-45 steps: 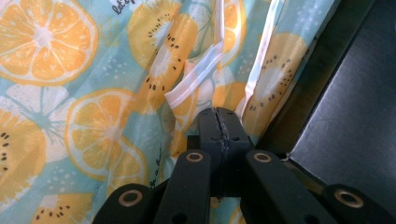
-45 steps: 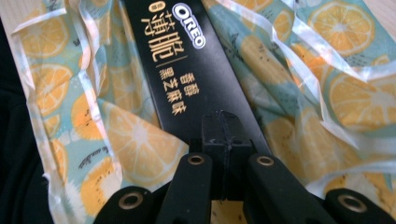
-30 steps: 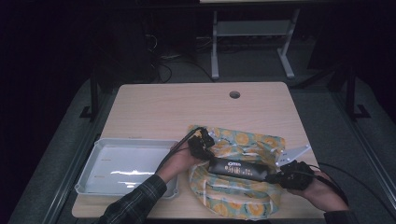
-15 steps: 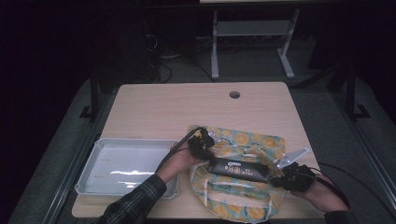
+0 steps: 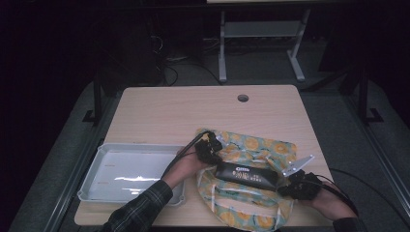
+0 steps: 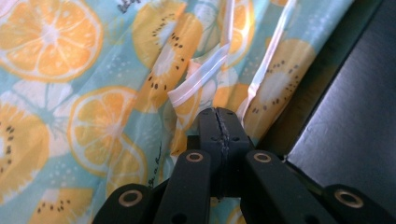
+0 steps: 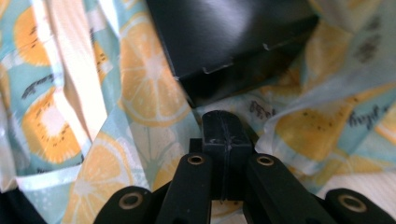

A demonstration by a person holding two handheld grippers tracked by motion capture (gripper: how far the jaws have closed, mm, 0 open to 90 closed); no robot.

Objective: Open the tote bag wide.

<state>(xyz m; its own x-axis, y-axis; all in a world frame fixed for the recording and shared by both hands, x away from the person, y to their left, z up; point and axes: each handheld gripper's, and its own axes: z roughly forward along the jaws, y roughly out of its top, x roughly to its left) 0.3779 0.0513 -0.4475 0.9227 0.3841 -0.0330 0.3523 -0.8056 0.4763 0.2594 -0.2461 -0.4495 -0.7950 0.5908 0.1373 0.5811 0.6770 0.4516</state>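
A light-blue plastic bag [image 5: 256,145] printed with orange slices lies on the near right part of the table [image 5: 183,116]. A long black box [image 5: 246,175] rests across it. My left gripper [image 5: 209,146] sits at the bag's left edge. In the left gripper view it [image 6: 219,116] is shut, pinching the bag's [image 6: 70,93] fabric, with the black box [image 6: 355,116] to the right. My right gripper [image 5: 299,186] is at the box's right end. In the right gripper view its jaws [image 7: 223,126] are shut on bunched bag film [image 7: 140,93] just below the box's corner [image 7: 224,42].
A white rectangular tray [image 5: 92,186] sits at the table's near left corner, beside the left forearm. A round cable hole [image 5: 242,98] is near the table's far edge. A metal frame [image 5: 261,43] stands on the floor beyond.
The near part of the bag has been drawn in and rumpled under the box. My right gripper has shifted slightly left and nearer. The left gripper has barely moved.
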